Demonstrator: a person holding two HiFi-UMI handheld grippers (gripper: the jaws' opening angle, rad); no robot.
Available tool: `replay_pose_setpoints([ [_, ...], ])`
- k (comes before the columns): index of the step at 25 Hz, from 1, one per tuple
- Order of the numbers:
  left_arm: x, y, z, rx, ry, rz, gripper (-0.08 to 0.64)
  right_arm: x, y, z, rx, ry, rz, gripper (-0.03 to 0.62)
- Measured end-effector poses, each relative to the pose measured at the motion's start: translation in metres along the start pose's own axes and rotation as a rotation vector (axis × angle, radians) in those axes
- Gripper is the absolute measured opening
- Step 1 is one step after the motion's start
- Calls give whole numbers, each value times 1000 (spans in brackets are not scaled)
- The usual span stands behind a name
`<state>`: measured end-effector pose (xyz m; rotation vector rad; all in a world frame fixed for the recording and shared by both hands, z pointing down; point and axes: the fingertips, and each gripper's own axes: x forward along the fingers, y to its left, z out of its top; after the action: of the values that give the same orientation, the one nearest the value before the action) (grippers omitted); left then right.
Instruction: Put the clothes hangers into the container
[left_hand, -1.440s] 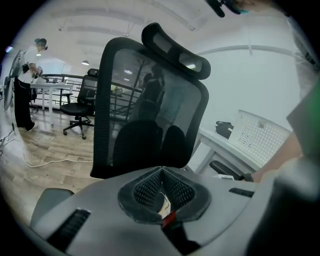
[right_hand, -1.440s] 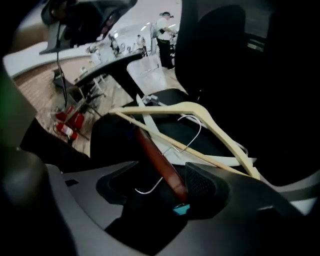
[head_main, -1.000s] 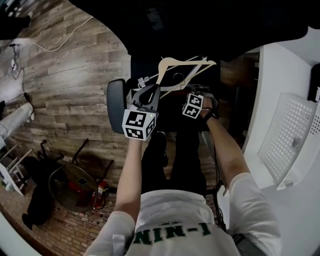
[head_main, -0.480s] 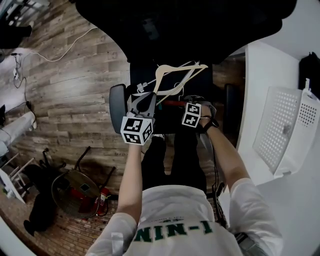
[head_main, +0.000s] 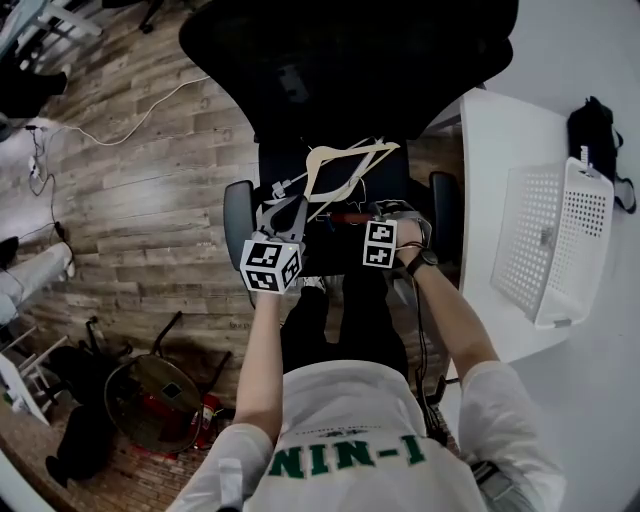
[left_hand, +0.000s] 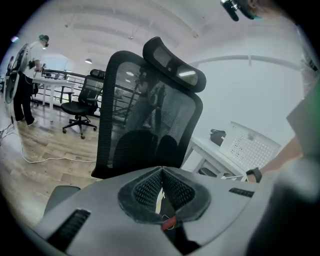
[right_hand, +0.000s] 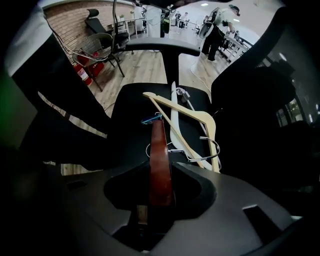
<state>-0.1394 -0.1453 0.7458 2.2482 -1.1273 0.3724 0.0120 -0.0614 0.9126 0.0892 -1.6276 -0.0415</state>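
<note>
Pale wooden hangers (head_main: 345, 162) lie crossed on the black chair seat (head_main: 392, 180); the right gripper view shows them (right_hand: 189, 131) beside a white one (right_hand: 174, 112) and a metal hook (right_hand: 212, 149). My right gripper (right_hand: 161, 169) is shut on a red-brown hanger (right_hand: 159, 142), which runs forward over the seat. From above, that hanger (head_main: 346, 215) sticks out left of my right gripper (head_main: 374, 214). My left gripper (head_main: 288, 206) hovers at the seat's left side, jaws shut (left_hand: 162, 170); a pale sliver shows behind the tips, unclear what. The white perforated basket (head_main: 556, 232) stands on the right.
The basket rests on a white table (head_main: 488, 150) to the right of the chair, and shows far off in the left gripper view (left_hand: 250, 146). The chair's tall mesh back (left_hand: 150, 105) rises straight ahead. Armrests (head_main: 237, 210) flank the seat. A cable (head_main: 120, 110) trails over the wooden floor.
The view has swung right, bringing the whole basket into sight. The red-brown hanger's end now shows beside my right gripper. Both grippers stay over the chair seat.
</note>
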Motion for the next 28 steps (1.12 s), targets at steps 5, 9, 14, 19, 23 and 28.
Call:
replay_pose_setpoints([
  [5,-12,-8,17,11,-15,-14,3,-43,-10,-5,90,-25,-60,150],
  [9,-37,-23,43,20,-31,-34,3,-105,-19,-3,183,-59,-141,150],
  [14,-65,-45,83,58,-53,-84,3,-174,-34,-9,348,-112,-227,151],
  [19,-85,-72,120,100,-75,-113,3,-253,-52,-16,401,-156,-359,150],
  [23,-94,-99,155,160,-105,-140,3,-315,-62,-21,433,-199,-449,152],
  [28,-94,-133,192,253,-132,-183,3,-382,-68,-29,457,-231,-556,152],
])
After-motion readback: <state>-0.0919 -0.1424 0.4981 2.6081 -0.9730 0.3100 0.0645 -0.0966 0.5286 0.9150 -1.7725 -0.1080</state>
